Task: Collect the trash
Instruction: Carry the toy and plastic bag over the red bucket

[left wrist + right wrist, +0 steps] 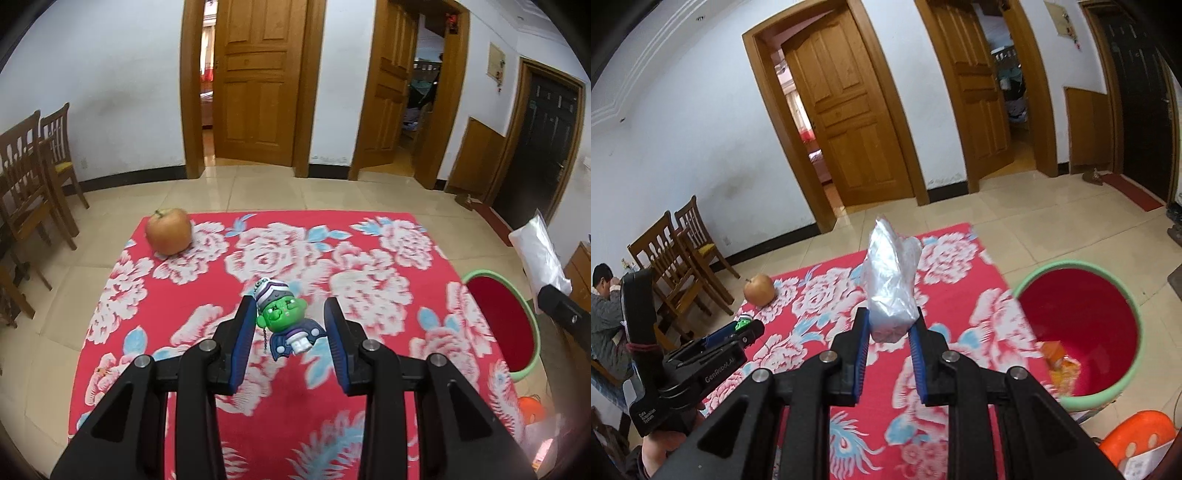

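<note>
My left gripper [289,302] is shut on a small green-faced toy figure [282,317] with a striped cap and blue cape, held above the red flowered tablecloth [369,258]. From the right wrist view the left gripper [746,328] shows at the left with the green toy [741,325] at its tip. A crumpled clear plastic bag [892,273] stands up from between the pads of my right gripper [890,316], which is shut on it. That bag [539,254] also appears at the right edge of the left wrist view. A green-rimmed bin [1071,263] with a red inside stands beside the table on the right.
An apple [169,230] lies at the cloth's far left corner. Orange scraps [1058,356] lie in the bin. Wooden chairs [33,173] stand to the left, where a person [605,317] sits. An orange stool [1137,432] is low on the right.
</note>
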`<state>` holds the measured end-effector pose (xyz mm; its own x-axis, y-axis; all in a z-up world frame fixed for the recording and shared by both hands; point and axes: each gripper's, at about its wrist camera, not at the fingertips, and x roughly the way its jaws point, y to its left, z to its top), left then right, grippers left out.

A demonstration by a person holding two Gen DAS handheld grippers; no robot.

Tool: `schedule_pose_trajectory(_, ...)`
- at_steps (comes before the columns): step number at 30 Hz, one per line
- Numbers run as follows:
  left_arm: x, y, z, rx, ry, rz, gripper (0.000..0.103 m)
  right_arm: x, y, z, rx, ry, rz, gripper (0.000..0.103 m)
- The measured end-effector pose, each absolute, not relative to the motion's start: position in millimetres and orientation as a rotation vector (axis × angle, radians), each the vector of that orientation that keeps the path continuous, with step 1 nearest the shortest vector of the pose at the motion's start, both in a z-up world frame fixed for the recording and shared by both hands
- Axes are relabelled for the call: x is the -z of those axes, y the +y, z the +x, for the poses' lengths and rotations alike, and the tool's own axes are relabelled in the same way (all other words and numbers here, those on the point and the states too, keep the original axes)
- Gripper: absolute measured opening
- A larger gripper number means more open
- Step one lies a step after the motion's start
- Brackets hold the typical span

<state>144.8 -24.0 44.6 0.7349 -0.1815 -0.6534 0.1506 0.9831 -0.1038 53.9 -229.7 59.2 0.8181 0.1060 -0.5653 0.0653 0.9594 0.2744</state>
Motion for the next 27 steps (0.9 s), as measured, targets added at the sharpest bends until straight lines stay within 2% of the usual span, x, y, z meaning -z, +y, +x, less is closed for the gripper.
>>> schedule_pose_trajectory(13,-79,-103,115,0.317,0.656,0.009,0.038,-93,-292,12,0.090,0.530,0.277,0.023)
schedule_pose_trajectory(27,-62,-185,118,0.423,0.678,0.062,0.038,-44,-368,11,0.185,0.601,0.405,0.024)
